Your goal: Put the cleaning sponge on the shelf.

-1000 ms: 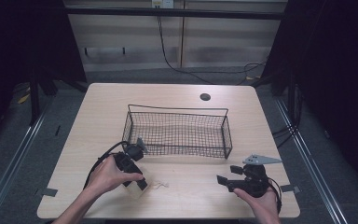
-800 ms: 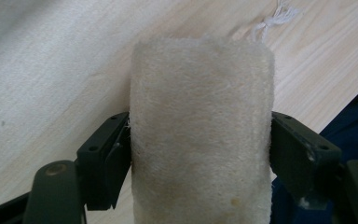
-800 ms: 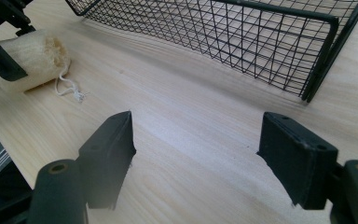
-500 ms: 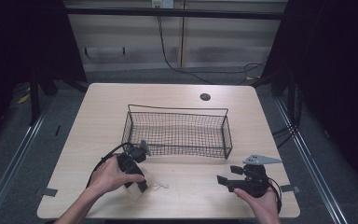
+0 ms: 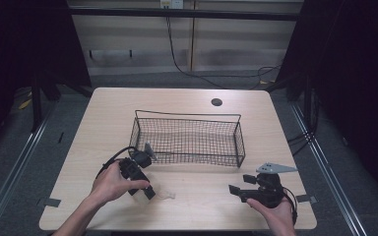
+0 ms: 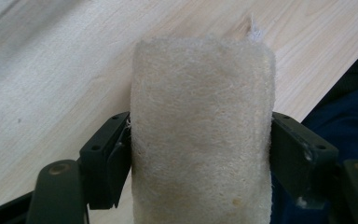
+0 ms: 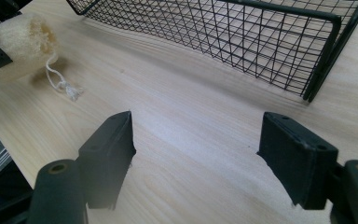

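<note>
One light wooden table (image 5: 103, 113) carries one black wire basket (image 5: 189, 138), which stands near its middle with nothing visible inside it. One dark round hole (image 5: 216, 102) sits in the tabletop beyond the basket. Two hand-held grippers are in play, one in each of the person's two hands. The left gripper (image 5: 147, 191) lies low over the table just in front of the basket's near left corner, and its two jaws are clamped on one pale, fibrous loofah sponge (image 6: 200, 135); in the left gripper view the sponge stands between the jaws, pressed on both sides, with the wood grain behind it. From the high view the sponge shows as a small pale shape at the jaw tips, touching or just above the tabletop; which of these cannot be told. One short white string (image 7: 60, 81) with a frayed knot trails from the sponge's end and rests on the table, seen in the right gripper view at the upper left. The right gripper (image 5: 241, 186) is held near the front right of the table, well apart from the sponge, with one grey three-cornered plate (image 5: 275, 168) on top; its two jaws stand wide apart with nothing between them, pointing toward the left gripper over bare wood.
</note>
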Demonstrator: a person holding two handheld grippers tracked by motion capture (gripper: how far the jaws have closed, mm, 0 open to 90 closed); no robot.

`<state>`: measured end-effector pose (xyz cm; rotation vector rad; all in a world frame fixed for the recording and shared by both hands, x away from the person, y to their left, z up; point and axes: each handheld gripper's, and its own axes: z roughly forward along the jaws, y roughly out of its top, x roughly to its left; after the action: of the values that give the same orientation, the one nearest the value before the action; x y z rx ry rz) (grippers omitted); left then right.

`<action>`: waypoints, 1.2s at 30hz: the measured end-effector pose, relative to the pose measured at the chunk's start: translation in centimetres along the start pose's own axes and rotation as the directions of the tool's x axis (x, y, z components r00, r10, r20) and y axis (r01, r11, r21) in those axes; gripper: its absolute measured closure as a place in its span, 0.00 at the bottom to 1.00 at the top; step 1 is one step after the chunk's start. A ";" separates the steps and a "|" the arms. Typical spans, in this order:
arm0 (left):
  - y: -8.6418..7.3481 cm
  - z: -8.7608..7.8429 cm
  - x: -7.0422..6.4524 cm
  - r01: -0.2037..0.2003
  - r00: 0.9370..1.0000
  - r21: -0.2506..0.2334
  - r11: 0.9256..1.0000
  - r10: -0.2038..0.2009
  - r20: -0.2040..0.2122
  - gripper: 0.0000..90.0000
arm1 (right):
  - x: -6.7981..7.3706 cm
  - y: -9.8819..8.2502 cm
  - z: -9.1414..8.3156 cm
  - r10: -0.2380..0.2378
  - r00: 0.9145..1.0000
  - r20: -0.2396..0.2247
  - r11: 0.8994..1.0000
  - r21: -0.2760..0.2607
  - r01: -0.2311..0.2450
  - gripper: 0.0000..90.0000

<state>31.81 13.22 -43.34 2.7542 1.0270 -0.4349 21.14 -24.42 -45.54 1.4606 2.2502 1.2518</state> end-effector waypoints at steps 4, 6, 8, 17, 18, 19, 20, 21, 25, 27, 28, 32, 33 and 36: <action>-0.2 -0.4 0.0 -0.004 1.000 -0.009 1.000 0.004 0.005 0.30 | -0.1 0.0 0.0 -0.002 1.000 0.004 1.000 -0.001 0.002 0.29; -0.4 -0.7 0.0 -0.008 1.000 -0.015 1.000 0.008 0.010 0.30 | -0.1 0.0 0.0 0.002 1.000 0.002 1.000 -0.001 -0.002 0.29; -0.5 -1.1 0.0 -0.008 1.000 -0.028 1.000 0.008 0.006 0.30 | -0.1 0.0 0.0 0.000 1.000 0.006 1.000 0.000 0.000 0.29; -1.0 -2.6 -0.1 -0.033 0.999 -0.033 0.999 0.033 0.007 0.31 | 0.0 0.0 0.0 -0.002 1.000 0.002 1.000 -0.001 0.002 0.29; -1.0 -2.7 0.0 -0.032 0.999 -0.033 0.999 0.033 0.011 0.31 | 0.0 0.0 0.0 -0.001 1.000 0.002 1.000 -0.002 0.001 0.29; -1.0 -2.8 -0.1 -0.034 0.999 -0.037 0.999 0.034 0.011 0.31 | 0.0 0.0 0.0 -0.001 1.000 0.002 1.000 -0.002 0.001 0.29; -1.0 -2.9 -0.1 -0.038 0.999 -0.034 0.999 0.038 0.012 0.31 | 0.0 0.0 0.0 0.001 1.000 0.003 1.000 -0.002 -0.001 0.29; -1.0 -3.0 -0.1 -0.036 0.999 -0.039 0.999 0.037 0.013 0.31 | 0.0 0.0 0.0 0.005 1.000 0.009 1.000 -0.002 -0.005 0.29; -0.9 -3.3 -0.4 -0.038 0.999 -0.030 0.999 0.038 0.011 0.31 | -0.1 0.0 -0.1 0.010 1.000 0.010 1.000 -0.006 -0.010 0.29; -0.8 -3.6 -0.5 -0.041 0.999 -0.030 0.999 0.041 0.013 0.31 | -0.1 0.0 -0.1 0.009 1.000 0.010 1.000 -0.004 -0.009 0.29; -0.7 -3.8 -0.4 -0.043 0.999 -0.031 0.999 0.044 0.010 0.31 | 0.0 0.0 -0.1 0.007 1.000 0.009 1.000 -0.003 -0.007 0.29; -0.5 -4.4 -0.5 -0.035 0.999 -0.040 0.999 0.035 0.009 0.31 | 0.0 0.0 0.0 0.003 1.000 0.006 1.000 -0.004 -0.003 0.29; -0.5 -4.4 -0.5 -0.035 0.999 -0.040 0.999 0.035 0.009 0.31 | 0.0 0.0 0.0 0.003 1.000 0.006 1.000 -0.004 -0.003 0.29; -0.4 -4.9 -0.3 -0.035 0.999 -0.043 0.998 0.036 0.019 0.31 | 0.0 0.0 -0.1 0.007 1.000 0.010 1.000 -0.004 -0.007 0.29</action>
<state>32.34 14.62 -38.65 2.7206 0.9695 -0.4287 21.11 -24.49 -45.51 1.4714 2.2371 1.2479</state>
